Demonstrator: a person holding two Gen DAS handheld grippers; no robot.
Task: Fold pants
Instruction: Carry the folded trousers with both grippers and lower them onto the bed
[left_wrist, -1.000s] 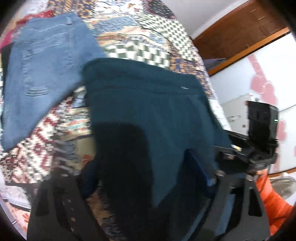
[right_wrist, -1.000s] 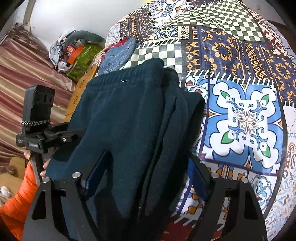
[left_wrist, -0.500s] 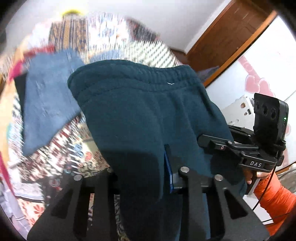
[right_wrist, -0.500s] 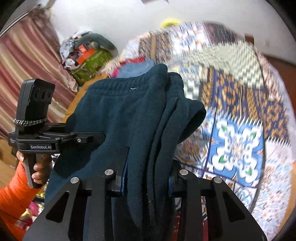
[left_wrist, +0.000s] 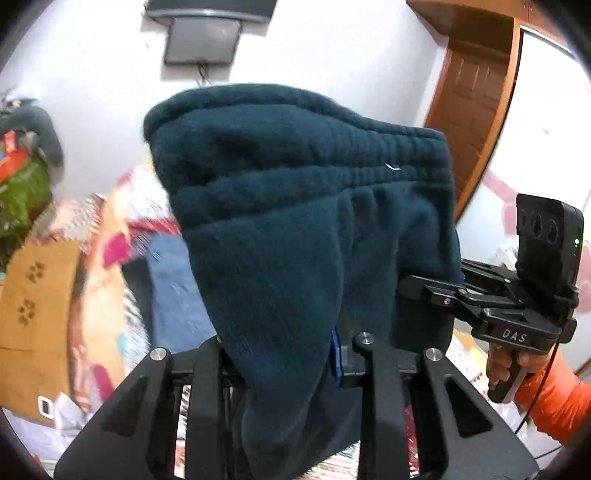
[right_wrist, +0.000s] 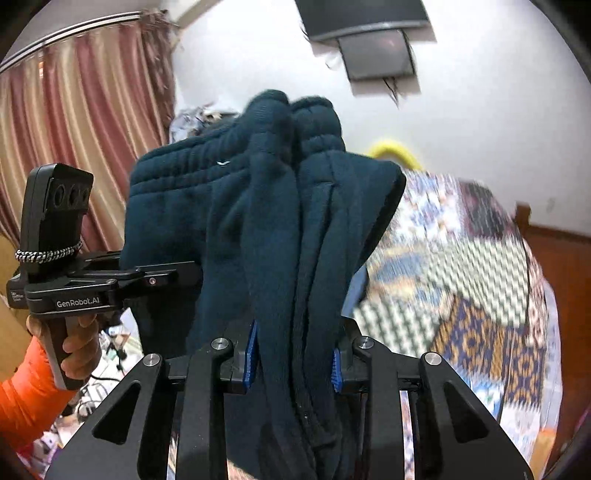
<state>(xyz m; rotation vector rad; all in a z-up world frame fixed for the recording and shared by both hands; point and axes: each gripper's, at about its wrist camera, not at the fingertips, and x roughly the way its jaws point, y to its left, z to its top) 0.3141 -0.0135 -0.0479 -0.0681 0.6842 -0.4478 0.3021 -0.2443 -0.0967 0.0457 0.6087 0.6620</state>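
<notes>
My left gripper (left_wrist: 284, 354) clamped on dark teal sweatpants (left_wrist: 295, 221), fabric bunched between jaws, waistband standing above and ahead. My right gripper (right_wrist: 293, 363) pinches same sweatpants (right_wrist: 266, 229) alongside. Patterned bedspread (right_wrist: 480, 295) below right; blue jeans (left_wrist: 173, 291) below left.

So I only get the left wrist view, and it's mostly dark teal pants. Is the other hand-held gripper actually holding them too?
Observer: Yes. The right wrist view shows the right hand-held gripper shut on the pants, with several layers bunched between its blue pads.
Operator: What's behind my side?
Observer: A striped pink and beige curtain hangs behind the left hand-held gripper.
Operator: Anything else?
Observer: A curved yellow thing shows past the pants' right edge, but it is too blurred to name.
</notes>
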